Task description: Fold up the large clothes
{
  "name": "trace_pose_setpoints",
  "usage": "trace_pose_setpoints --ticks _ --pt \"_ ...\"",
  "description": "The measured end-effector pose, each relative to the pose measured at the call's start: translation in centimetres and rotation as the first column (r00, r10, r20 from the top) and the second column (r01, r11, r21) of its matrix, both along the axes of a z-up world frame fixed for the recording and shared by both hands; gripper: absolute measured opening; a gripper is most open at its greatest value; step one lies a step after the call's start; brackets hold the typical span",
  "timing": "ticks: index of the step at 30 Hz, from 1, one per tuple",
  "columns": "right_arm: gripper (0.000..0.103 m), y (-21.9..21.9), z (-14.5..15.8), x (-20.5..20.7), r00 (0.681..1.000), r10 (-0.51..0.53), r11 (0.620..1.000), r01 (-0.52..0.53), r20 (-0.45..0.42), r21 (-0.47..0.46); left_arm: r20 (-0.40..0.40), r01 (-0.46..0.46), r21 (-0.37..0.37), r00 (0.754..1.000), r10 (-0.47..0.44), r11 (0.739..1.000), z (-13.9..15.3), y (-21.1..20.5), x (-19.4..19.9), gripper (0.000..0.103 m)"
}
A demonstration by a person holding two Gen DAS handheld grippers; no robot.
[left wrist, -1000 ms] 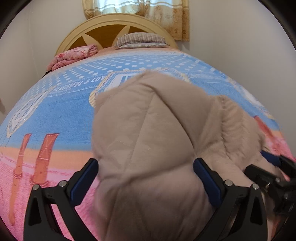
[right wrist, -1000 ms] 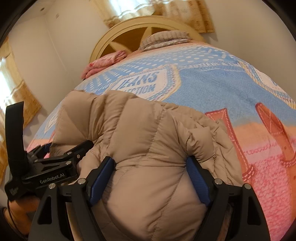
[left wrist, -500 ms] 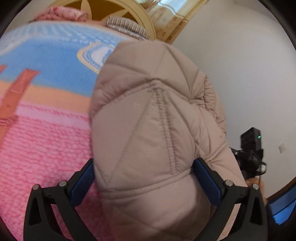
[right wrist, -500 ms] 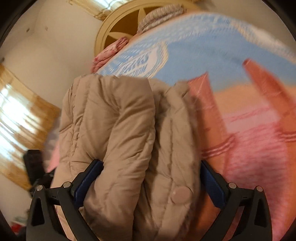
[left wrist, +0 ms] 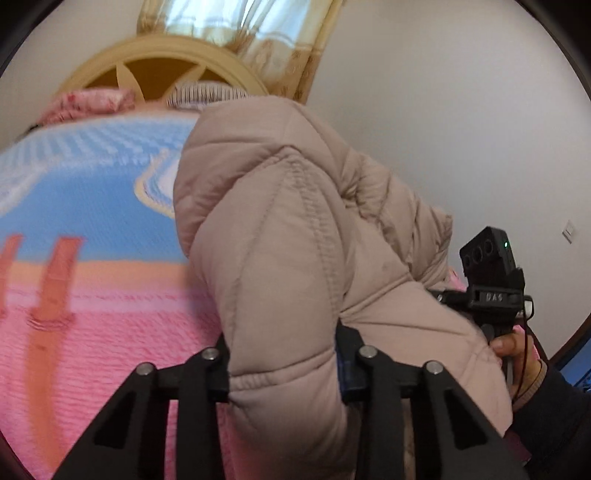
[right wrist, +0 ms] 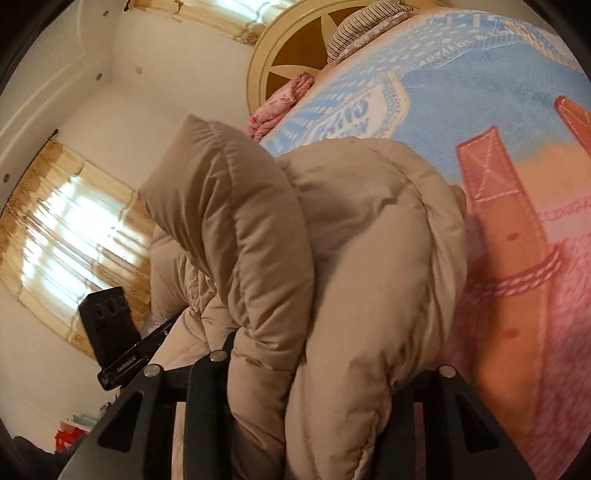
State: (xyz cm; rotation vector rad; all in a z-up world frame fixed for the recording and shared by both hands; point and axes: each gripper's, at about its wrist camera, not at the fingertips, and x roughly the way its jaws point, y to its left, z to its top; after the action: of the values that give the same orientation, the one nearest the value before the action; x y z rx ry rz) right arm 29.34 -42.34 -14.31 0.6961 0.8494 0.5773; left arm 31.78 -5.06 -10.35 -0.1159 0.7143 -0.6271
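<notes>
A beige quilted puffer jacket point(left wrist: 295, 258) is bunched up and lifted above the bed. My left gripper point(left wrist: 282, 362) is shut on a thick fold of it. My right gripper point(right wrist: 325, 373) is shut on another bulky fold of the jacket point(right wrist: 332, 240). The fabric hides both pairs of fingertips. The right gripper's body point(left wrist: 487, 280) shows at the right of the left wrist view, held by a hand. The left gripper's body point(right wrist: 110, 332) shows at the left of the right wrist view.
The bed's blanket point(left wrist: 92, 258) is blue, orange and pink and spreads beneath the jacket; it also shows in the right wrist view point(right wrist: 517, 184). A rounded wooden headboard point(left wrist: 147, 70), a striped pillow point(right wrist: 362, 33) and a folded pink cloth point(right wrist: 280, 107) are at the far end. Curtained windows point(right wrist: 66, 236) are in the walls.
Both grippers have closed tighter on the jacket and lifted it higher off the bed. The views have tilted upward, showing more wall and curtain.
</notes>
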Motion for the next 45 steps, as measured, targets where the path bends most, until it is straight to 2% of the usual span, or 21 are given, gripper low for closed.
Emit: trace_pose_setpoints --ticks 6,9,13,16,21,26,33,39,42,45 --pt "0.034 3.7 3.7 0.0 0.995 0.048 0.997 -0.054 0.086 0.063 0.126 -0.070 -0.008 0.990 0.071 0.997 4.8 4.6 -2.5 0.034" --pt "0.034 7.2 5.5 1.2 0.987 0.100 0.992 -0.109 0.124 0.066 0.162 -0.126 0.002 0.979 0.124 0.992 6.2 7.1 -3.2 0.034" --pt "0.034 12.7 6.3 3.4 0.975 0.170 0.980 -0.182 0.140 0.081 0.189 -0.202 0.020 0.962 0.195 0.979 6.5 10.3 -3.5 0.034" --pt "0.033 16.4 6.1 4.6 0.966 0.218 0.969 -0.231 0.138 0.086 0.198 -0.262 0.035 0.948 0.250 0.964 6.1 13.4 -4.4 0.034" --pt "0.033 21.8 5.1 7.1 0.952 0.284 0.953 -0.293 0.115 0.071 0.170 -0.341 0.038 0.928 0.331 0.939 4.5 17.5 -4.6 0.034" --pt "0.033 26.4 4.7 8.4 0.937 0.336 0.939 -0.341 0.093 0.046 0.158 -0.399 0.048 0.908 0.387 0.916 3.4 19.9 -5.2 0.034" --pt "0.033 30.3 3.4 9.2 0.925 0.377 0.926 -0.378 0.043 0.020 0.107 -0.450 0.058 0.890 0.442 0.891 0.9 22.3 -5.2 0.035" --pt "0.033 32.0 2.6 9.6 0.916 0.400 0.917 -0.400 0.020 0.012 0.084 -0.460 0.055 0.887 0.455 0.886 0.0 22.8 -6.3 0.035" --pt "0.033 32.5 2.5 9.9 0.913 0.407 0.913 -0.407 0.011 0.003 0.076 -0.465 0.065 0.885 0.460 0.883 -0.5 23.0 -6.3 0.038" --pt "0.033 33.3 2.5 10.8 0.912 0.410 0.912 -0.410 0.002 -0.007 0.071 -0.479 0.082 0.877 0.475 0.874 -1.2 23.6 -6.7 0.047"
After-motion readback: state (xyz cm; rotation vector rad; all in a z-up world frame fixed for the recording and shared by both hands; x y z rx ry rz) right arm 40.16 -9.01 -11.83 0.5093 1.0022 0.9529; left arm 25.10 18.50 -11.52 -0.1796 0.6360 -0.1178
